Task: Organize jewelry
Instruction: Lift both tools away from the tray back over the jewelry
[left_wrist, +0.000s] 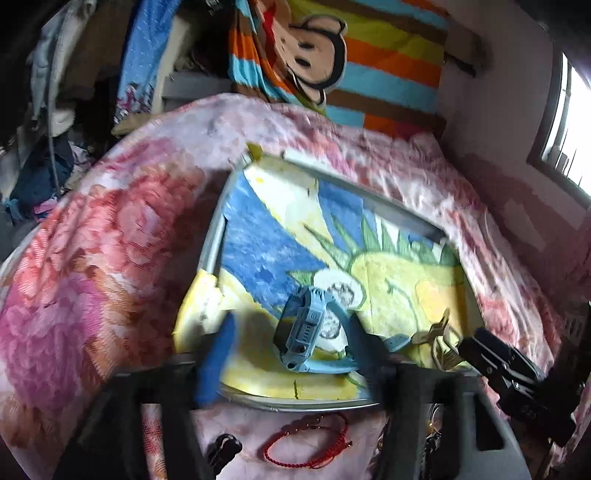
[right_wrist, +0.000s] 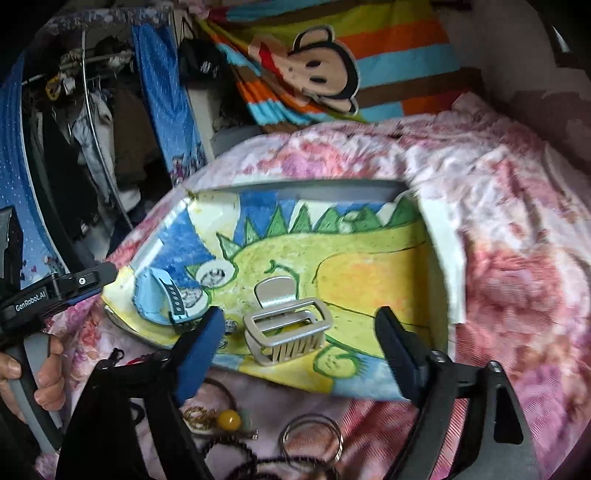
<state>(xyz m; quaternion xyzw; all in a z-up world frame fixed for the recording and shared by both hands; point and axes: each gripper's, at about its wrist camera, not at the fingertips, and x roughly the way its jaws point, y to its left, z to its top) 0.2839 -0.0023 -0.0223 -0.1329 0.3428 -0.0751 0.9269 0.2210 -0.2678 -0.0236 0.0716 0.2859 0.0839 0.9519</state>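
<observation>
Left wrist view: the left gripper (left_wrist: 291, 343) stands with its tongs apart over the near edge of the tray (left_wrist: 212, 243), which rests on a floral blanket (left_wrist: 92, 240) and is lined with a child's crayon drawing (left_wrist: 406, 280). A blue watch (left_wrist: 303, 328) lies on its side on the drawing between the two pads; the right-hand pad sits against or just beside its strap, and no grip shows. In my judgement the watch is set down here as a sorted piece. At three o'clock of the watch lies a pale clip or key-like item, too blurred to name, with the right gripper (left_wrist: 480, 350) just beyond it. At six o'clock, off the tray on the blanket, lies a red cord bracelet (left_wrist: 306, 439), seemingly awaiting collection. Right wrist view: the right gripper (right_wrist: 301, 339) holds its tongs wide apart, and a silver claw hair clip (right_wrist: 286, 330) stands on the drawing between them, touched by neither pad. The watch (right_wrist: 159, 295) lies at nine o'clock of the clip, near the tray's left end, with the left gripper (right_wrist: 85, 280) just beyond it, held by a hand (right_wrist: 40, 373). At six o'clock, on the blanket, lie a yellow bead (right_wrist: 229, 419), metal bangles (right_wrist: 312, 437) and dark hair ties, unsorted. The tray appears to serve as the collecting place.
</observation>
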